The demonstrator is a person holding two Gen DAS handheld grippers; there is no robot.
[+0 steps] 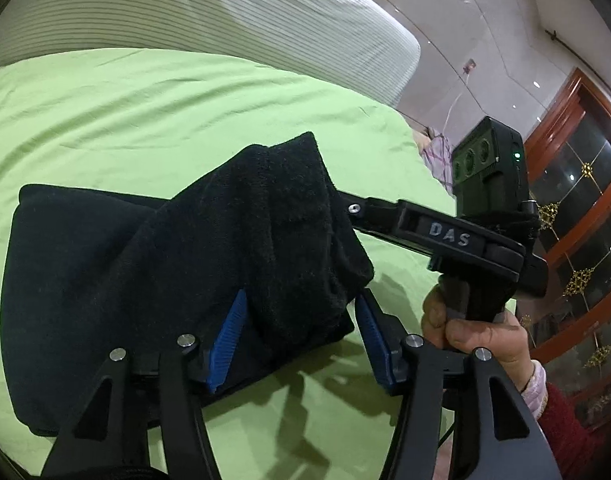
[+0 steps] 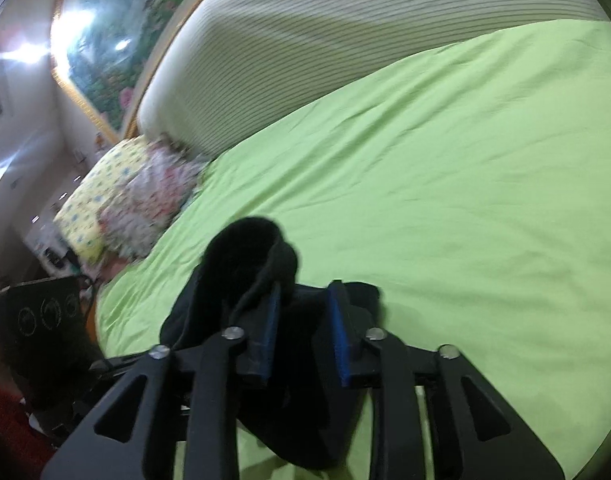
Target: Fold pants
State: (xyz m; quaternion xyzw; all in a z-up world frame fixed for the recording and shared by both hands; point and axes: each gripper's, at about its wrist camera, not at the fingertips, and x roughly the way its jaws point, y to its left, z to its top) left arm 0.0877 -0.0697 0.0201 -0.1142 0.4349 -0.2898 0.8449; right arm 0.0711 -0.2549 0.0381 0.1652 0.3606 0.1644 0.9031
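Lying partly folded on the wrinkled light-green bedsheet (image 1: 153,112), the black fleece pants (image 1: 117,264) form a flat dark slab with one thick end lifted up off the rest. The left gripper (image 1: 301,334) comes in low from the near side, its blue ribbed pads (image 1: 230,336) spread wide apart, and the hanging lump of the raised fabric drops down between them without either pad clearly pressing on it. The right gripper (image 2: 303,328) reaches in from the right side across the sheet, its black body lettered "DAS" nearly level and its tip buried under the lifted end of the pants in the left wrist view; the bare right hand (image 1: 473,332), in a dark red sleeve with a pale pink cuff, is wrapped around its handle from below. In the right wrist view the picture is blurred, yet the blue pads there stand a moderate gap apart, with a bunched roll of black cloth draped over the left-side finger (image 2: 271,320) and more cloth lying between and beneath the two; whether they truly pinch it I cannot tell. Beyond the sheet rises a white ribbed headboard cushion (image 2: 345,40), with a floral patterned pillow (image 2: 145,200) at its end.
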